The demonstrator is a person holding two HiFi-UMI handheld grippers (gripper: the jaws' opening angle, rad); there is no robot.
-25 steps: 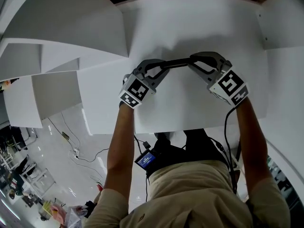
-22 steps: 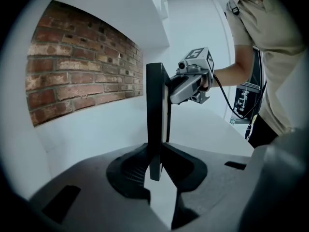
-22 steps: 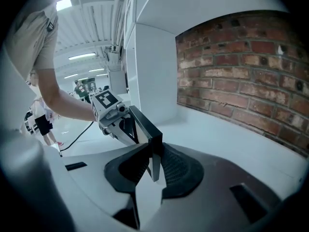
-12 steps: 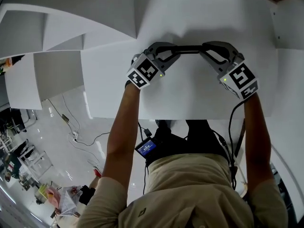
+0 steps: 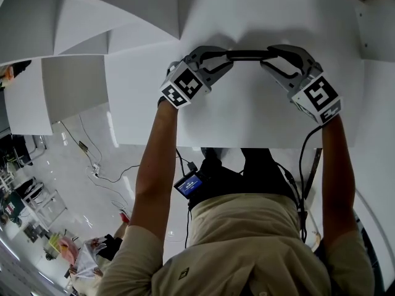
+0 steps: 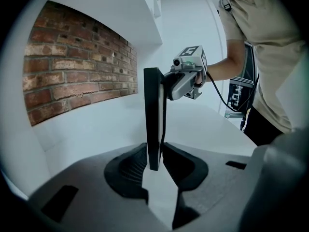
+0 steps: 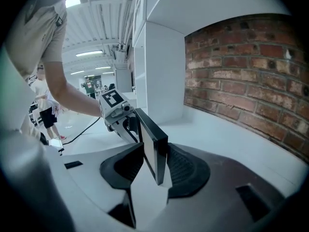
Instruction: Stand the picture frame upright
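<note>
One picture frame (image 5: pixel 250 55); two tongs, the left tongs (image 5: pixel 227 58) and the right tongs (image 5: pixel 271 59); one tabletop (image 5: pixel 247 119); one brick wall (image 6: pixel 77 66); seemingly three white shelf partitions (image 5: pixel 77 88), cropped at the edge.

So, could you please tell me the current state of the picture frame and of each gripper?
picture frame: upright on its edge, one end between each gripper's jaws.
left gripper: open; its jaws have just been opening, the frame between them, pads apparently just off it.
right gripper: open; its jaws have just been opening, the frame between them with a gap showing.
</note>
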